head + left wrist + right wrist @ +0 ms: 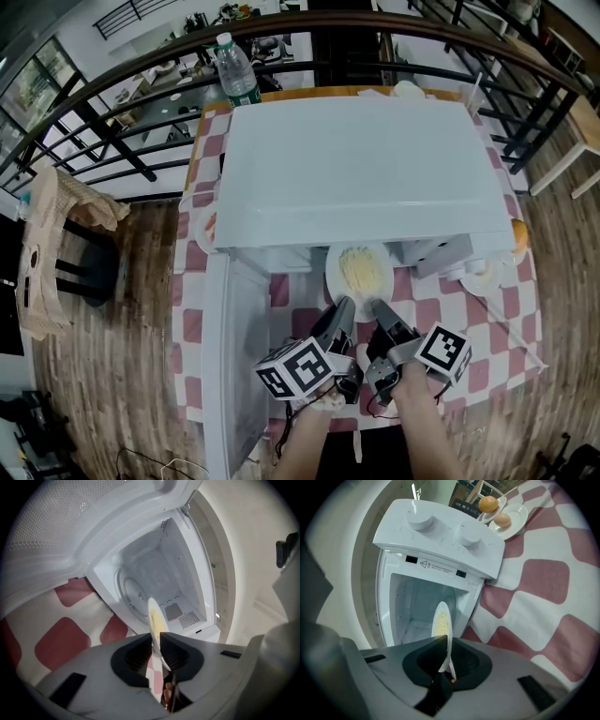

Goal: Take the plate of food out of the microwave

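My left gripper (344, 305) and right gripper (379, 307) each clamp near rim of plate of food (360, 272), at mouth of open microwave (356, 169).

We looked down on a wood-plank floor (141, 309); a black railing (117, 141) curved behind the checked table (511, 309), a cloth-draped chair (89, 272) nearby.

red-checked table (441, 314) carries the microwave (356, 169), a water bottle (236, 70) and a saucer (520, 513).
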{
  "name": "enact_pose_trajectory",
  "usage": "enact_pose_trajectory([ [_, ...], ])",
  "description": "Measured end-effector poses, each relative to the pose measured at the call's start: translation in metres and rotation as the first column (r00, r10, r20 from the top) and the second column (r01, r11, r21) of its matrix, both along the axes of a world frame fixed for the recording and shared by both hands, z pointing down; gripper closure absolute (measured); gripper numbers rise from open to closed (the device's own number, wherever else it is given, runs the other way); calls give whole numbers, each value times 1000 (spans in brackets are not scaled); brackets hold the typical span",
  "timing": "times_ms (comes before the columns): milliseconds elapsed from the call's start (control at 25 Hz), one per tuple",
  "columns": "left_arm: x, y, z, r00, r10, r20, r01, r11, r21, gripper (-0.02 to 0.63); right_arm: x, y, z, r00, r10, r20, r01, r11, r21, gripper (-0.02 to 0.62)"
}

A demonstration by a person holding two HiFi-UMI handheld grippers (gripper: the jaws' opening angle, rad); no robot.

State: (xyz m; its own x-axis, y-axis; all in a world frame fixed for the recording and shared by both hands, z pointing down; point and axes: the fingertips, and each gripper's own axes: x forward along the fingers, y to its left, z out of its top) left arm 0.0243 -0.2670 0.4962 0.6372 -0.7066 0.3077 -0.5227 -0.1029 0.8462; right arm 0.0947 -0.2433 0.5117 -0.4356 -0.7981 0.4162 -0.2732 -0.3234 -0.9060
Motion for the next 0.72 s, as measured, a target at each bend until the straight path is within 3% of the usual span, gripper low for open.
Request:
enact_pose_trajectory([
  [280, -1, 15, -8, 1000, -6, 5, 6, 1000, 16, 548, -4, 10, -11, 999, -5, 37, 3, 999, 45, 568],
  [720, 3, 59, -26, 998, -57, 5, 56, 997, 48, 546, 3, 52, -26, 999, -45, 28, 44, 998, 34, 571],
])
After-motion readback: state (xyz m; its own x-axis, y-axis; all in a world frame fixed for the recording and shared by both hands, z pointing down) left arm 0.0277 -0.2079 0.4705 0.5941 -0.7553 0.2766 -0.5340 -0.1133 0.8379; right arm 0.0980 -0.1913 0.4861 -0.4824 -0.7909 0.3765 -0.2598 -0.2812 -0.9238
